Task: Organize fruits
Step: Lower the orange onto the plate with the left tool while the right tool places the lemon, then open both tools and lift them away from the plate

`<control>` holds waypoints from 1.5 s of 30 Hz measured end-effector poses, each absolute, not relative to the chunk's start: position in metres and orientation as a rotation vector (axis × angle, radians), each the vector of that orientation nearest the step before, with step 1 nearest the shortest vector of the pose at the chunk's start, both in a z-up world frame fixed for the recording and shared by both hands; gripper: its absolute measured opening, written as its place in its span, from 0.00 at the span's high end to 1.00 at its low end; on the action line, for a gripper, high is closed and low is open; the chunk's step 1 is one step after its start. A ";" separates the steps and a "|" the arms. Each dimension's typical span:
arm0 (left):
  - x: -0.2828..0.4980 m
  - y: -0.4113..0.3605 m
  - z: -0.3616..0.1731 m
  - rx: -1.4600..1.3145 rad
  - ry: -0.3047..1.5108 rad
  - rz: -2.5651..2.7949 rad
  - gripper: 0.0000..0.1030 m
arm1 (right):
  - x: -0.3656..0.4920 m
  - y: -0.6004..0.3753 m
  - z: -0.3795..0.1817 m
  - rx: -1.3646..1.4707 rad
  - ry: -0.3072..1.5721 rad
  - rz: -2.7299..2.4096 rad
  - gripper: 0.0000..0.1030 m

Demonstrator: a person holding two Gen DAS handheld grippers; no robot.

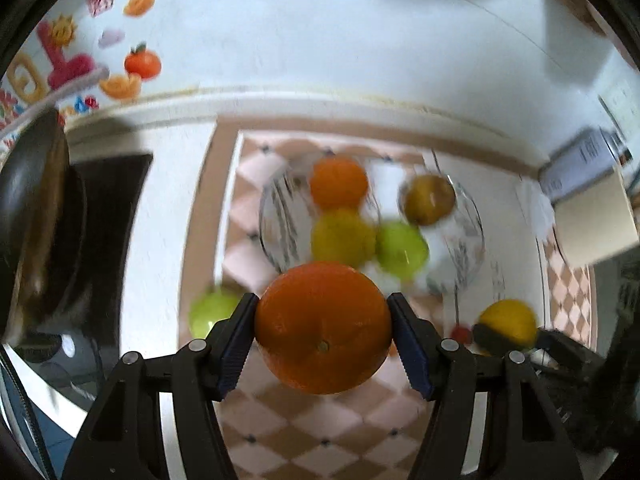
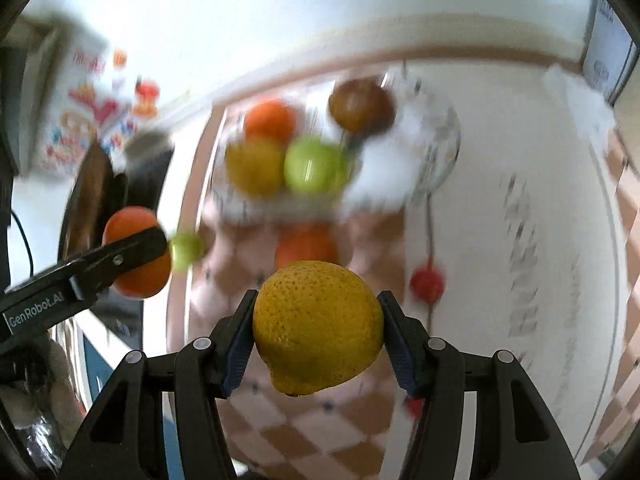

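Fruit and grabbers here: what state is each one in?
Left gripper: shut on the round orange.
Right gripper: shut on the bumpy yellow lemon.
Clear glass bowl: holds four fruits.
Small green apple: loose on the checkered cloth.

The left gripper (image 1: pixel 322 330) has its two fingers (image 1: pixel 236 344) spread wide, clamped on either side of an orange (image 1: pixel 323 326). The right gripper (image 2: pixel 316 336) likewise grips a lemon (image 2: pixel 318 326) between its fingers (image 2: pixel 398 346), held aloft, level with the left.
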State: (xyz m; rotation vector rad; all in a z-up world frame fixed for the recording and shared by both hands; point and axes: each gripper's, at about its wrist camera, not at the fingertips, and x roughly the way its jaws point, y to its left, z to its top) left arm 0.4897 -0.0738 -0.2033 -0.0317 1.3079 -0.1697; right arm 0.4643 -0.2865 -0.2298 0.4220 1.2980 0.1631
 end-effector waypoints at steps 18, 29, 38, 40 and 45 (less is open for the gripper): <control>0.597 -0.054 -0.305 -0.047 1.557 -0.073 0.38 | 0.577 -0.308 -0.309 0.357 1.465 0.099 0.40; 0.602 -0.053 -0.305 -0.087 1.577 -0.079 0.14 | 0.581 -0.303 -0.318 0.381 1.507 0.088 0.31; 0.579 -0.053 -0.276 -0.066 1.538 -0.067 0.13 | 0.574 -0.301 -0.296 0.357 1.496 0.057 0.11; 0.569 -0.055 -0.264 -0.044 1.500 -0.068 0.13 | 0.569 -0.299 -0.287 0.325 1.479 0.043 0.10; 0.539 -0.061 -0.228 0.020 1.379 -0.055 0.13 | 0.551 -0.293 -0.255 0.239 1.418 0.003 0.10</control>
